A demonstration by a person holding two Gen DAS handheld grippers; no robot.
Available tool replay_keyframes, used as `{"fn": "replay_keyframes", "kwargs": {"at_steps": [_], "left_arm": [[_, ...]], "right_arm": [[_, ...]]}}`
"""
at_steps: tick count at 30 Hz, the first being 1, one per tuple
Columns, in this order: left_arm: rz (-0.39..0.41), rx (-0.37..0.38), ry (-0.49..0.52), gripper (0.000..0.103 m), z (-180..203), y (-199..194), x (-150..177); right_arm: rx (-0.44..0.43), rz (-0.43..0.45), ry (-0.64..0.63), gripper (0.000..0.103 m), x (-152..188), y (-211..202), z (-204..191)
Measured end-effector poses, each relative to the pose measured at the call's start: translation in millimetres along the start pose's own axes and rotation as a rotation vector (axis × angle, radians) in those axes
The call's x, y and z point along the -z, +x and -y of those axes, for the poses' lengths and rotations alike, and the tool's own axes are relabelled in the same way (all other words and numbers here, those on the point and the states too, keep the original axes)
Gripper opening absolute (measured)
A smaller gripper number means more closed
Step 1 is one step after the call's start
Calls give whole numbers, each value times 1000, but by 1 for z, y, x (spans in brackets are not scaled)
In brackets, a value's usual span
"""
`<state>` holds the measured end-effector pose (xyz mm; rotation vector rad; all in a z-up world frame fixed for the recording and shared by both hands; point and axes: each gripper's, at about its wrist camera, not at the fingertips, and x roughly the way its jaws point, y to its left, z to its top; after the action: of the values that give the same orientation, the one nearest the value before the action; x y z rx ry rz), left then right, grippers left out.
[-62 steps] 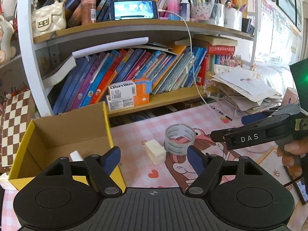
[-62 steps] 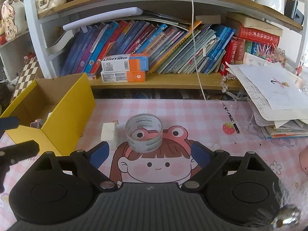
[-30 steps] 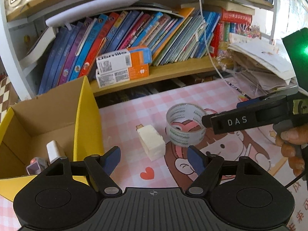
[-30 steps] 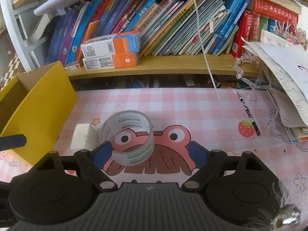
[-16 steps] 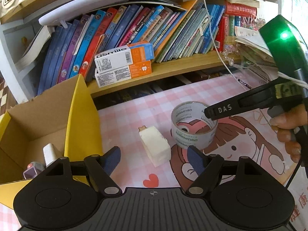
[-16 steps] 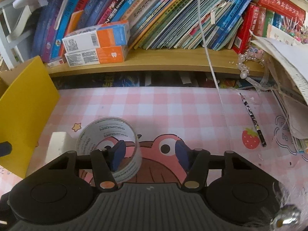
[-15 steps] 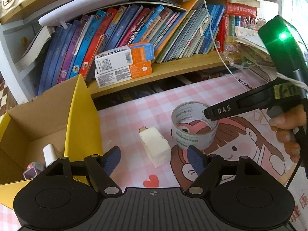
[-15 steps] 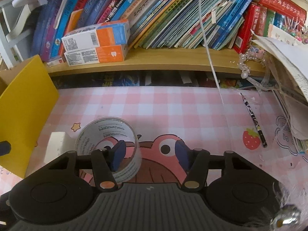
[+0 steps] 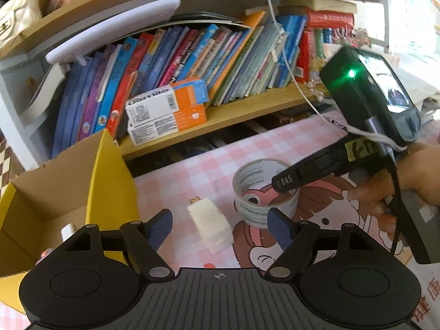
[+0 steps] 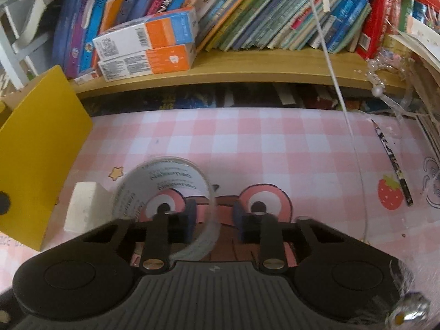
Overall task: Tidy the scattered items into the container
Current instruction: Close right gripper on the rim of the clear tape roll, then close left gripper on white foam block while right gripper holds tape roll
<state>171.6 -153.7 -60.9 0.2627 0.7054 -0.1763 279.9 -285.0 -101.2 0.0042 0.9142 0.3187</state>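
Right claw (image 10: 214, 217): one pad sits inside the tape roll (image 10: 165, 189), the other outside, straddling the roll's near-right wall; a gap shows on both sides of the wall, so the jaws are narrowed but not clenched, not yet grasping. The left-wrist view agrees: the finger marked DAS reaches over the rim into the ring. The roll stands on its edge face on the mat (image 10: 275, 143), just ahead of this claw. Left claw (image 9: 220, 229): released, jaws wide, nothing between them; the white block (image 9: 210, 228) lies on the mat just ahead, roughly centred between the pads, not touched. Box (image 9: 110, 187) is to the left of both claws, open-topped, with a couple of small items visible in its bottom. Judged step: closing on the tape wall before carrying it left to the box. Risks: (1) the wall is thin, clear and slick, and a grip on one side only would let the roll swing or slip out on lifting. (2) Closing unevenly could push the roll sideways into the block, which lies close on its left. (3) The box's yellow wall stands tall between roll and opening; a low carry would knock the roll against it. (4) The two claws work close together and could collide.
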Motion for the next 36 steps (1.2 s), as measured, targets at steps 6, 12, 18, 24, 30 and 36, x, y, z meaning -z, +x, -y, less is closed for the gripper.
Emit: {"fn": "replay_keyframes", "kwargs": {"at_steps": [6,12,18,24,30,36], "left_arm": [[-19,-14,12,78,4,12,2],[-50,-25,-7,77,5,31,0],[-60,-79,37,77,15,52,-1],[-84,-109,-25,67,9,68,-2],[-122,-106,-75,46,-1,79,2],[-120,-55,-91,32,-4,78,4]], "right_arm": [[22,48,13,8,3,-15,8],[28,79,25,8,4,-29,14],[21,91,55,8,9,-36,20],[-1,93,67,8,13,-41,21],[2,93,82,8,16,-44,23],[8,89,88,8,20,-47,24]]}}
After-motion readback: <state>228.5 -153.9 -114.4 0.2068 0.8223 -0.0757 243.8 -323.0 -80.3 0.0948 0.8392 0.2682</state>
